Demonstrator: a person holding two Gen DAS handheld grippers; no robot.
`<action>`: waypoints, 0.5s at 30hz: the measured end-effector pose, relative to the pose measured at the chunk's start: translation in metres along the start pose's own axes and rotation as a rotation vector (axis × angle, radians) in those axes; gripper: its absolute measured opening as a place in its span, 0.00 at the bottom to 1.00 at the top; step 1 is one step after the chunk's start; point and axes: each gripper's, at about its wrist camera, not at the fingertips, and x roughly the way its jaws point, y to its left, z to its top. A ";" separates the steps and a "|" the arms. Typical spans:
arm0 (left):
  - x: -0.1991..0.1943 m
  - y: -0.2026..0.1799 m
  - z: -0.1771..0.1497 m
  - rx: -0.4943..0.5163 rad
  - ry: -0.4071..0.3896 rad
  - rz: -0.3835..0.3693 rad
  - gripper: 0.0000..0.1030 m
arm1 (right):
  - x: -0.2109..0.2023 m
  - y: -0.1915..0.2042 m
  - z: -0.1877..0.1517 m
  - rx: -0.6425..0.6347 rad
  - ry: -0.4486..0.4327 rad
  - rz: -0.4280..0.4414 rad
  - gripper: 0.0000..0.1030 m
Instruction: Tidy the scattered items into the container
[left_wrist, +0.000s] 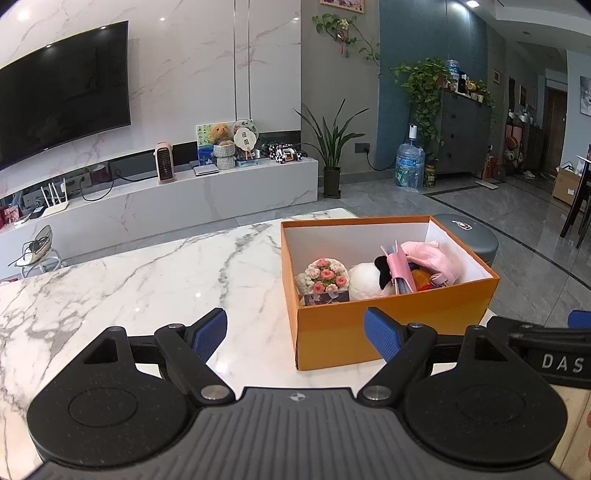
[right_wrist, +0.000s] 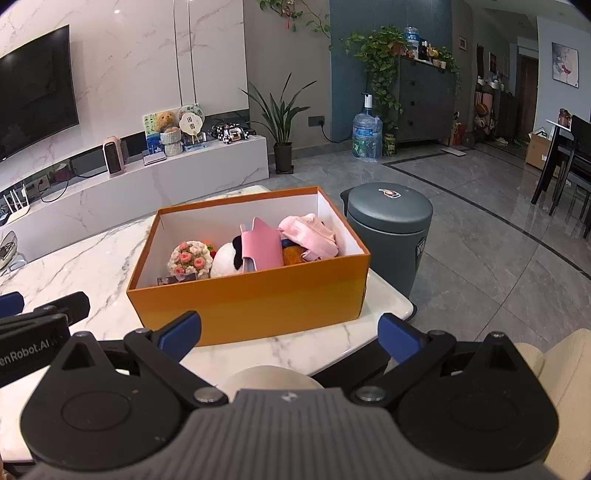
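You are holding the left gripper (left_wrist: 295, 334) and right gripper (right_wrist: 290, 334) spread and empty, just before the orange box (right_wrist: 255, 299), which is containing the toys.

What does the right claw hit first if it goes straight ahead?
Probably the near long wall of the orange box; the open right claw points at it across bare marble table. Depth is uncertain.

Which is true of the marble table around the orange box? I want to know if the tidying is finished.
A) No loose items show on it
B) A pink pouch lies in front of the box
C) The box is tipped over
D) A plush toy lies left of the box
A: the table shows only bare marble around the upright box, and both open grippers hold nothing.
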 end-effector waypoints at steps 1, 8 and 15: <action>0.000 0.000 0.000 -0.001 0.000 -0.003 0.93 | 0.001 0.001 0.000 -0.004 0.003 0.003 0.99; 0.001 0.002 -0.001 0.000 0.004 -0.003 0.93 | 0.003 0.011 0.000 -0.022 0.009 0.024 0.99; 0.002 0.002 0.000 -0.006 0.012 -0.004 0.93 | 0.002 0.015 0.000 -0.025 0.013 0.016 0.99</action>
